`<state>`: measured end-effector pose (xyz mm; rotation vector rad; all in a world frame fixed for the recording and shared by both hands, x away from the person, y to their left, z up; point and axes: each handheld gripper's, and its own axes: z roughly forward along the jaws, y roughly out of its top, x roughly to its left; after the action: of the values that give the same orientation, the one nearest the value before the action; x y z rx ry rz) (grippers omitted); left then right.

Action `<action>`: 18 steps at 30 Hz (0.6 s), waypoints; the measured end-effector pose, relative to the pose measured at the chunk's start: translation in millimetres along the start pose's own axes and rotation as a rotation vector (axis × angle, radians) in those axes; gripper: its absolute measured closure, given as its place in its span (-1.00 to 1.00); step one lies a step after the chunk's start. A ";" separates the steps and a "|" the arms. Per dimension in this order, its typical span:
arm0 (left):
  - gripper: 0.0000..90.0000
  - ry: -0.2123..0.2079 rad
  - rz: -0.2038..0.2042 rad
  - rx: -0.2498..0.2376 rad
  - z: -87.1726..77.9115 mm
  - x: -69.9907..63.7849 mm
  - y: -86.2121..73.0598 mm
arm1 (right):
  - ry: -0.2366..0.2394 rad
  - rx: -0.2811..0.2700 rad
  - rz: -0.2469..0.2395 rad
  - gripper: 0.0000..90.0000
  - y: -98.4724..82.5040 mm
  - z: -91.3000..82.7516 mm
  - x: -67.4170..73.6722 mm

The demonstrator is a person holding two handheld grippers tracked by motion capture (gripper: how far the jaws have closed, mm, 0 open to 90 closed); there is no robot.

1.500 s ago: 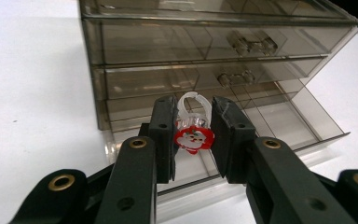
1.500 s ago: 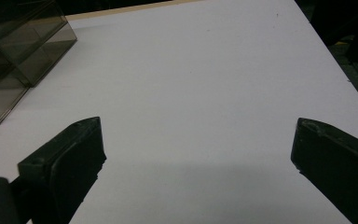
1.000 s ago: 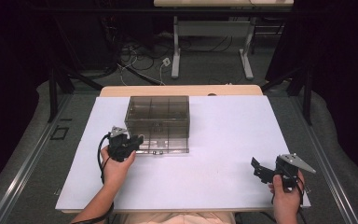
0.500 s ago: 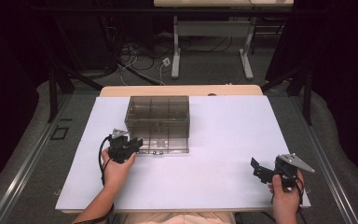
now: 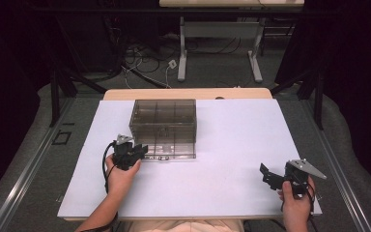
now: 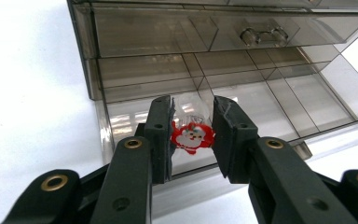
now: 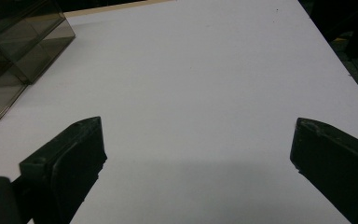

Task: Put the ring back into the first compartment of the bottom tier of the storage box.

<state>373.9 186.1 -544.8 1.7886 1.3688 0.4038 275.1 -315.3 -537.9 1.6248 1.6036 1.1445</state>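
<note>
A smoky clear drawer box (image 5: 163, 126) stands on the white worktop (image 5: 232, 145), toward its far edge and left of the middle. Its bottom drawer (image 6: 242, 100) is pulled out toward the near edge, and thin walls split it into compartments; the drawer above, with a clear handle (image 6: 257, 35), is pushed in.

The left gripper (image 5: 136, 151) is at the front left corner of the open drawer. In the left gripper view its fingers (image 6: 161, 135) are clamped on a small clear item printed with a red and white Santa (image 6: 192, 135), with the pads touching it on both sides. The item hangs over the front left compartment of the drawer, just above its front wall. Whether it touches the drawer floor cannot be told.

The right gripper (image 5: 269, 176) rests near the worktop's near right corner, well apart from the box. Its fingers (image 7: 81, 154) stand wide apart over bare worktop, with nothing between them.
</note>
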 end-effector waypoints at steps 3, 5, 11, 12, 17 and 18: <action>0.50 0.003 -0.001 -0.010 0.2 1.0 -0.3 | -0.001 -0.003 0.000 -0.94 -0.1 0.3 0.2; 0.47 0.005 -0.001 -0.016 0.1 1.3 -0.5 | 0.000 0.000 -0.004 -0.94 -0.1 0.3 0.3; 0.30 0.001 0.002 -0.032 -0.6 2.4 0.2 | -0.002 -0.003 0.003 -0.93 -0.4 0.3 1.2; 0.28 0.002 0.003 -0.033 -0.6 2.7 0.4 | -0.003 -0.004 0.002 -0.93 -0.4 0.2 1.2; 0.21 0.005 0.003 -0.039 -1.4 4.5 0.8 | -0.004 -0.005 -0.004 -0.93 -0.3 0.5 0.5; 0.15 0.008 0.004 -0.046 -1.5 4.6 0.8 | -0.002 -0.001 -0.004 -0.93 -0.2 0.4 0.3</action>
<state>375.1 190.9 -544.3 1.7543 1.3508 0.4412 275.3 -315.0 -538.2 1.6207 1.6046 1.1408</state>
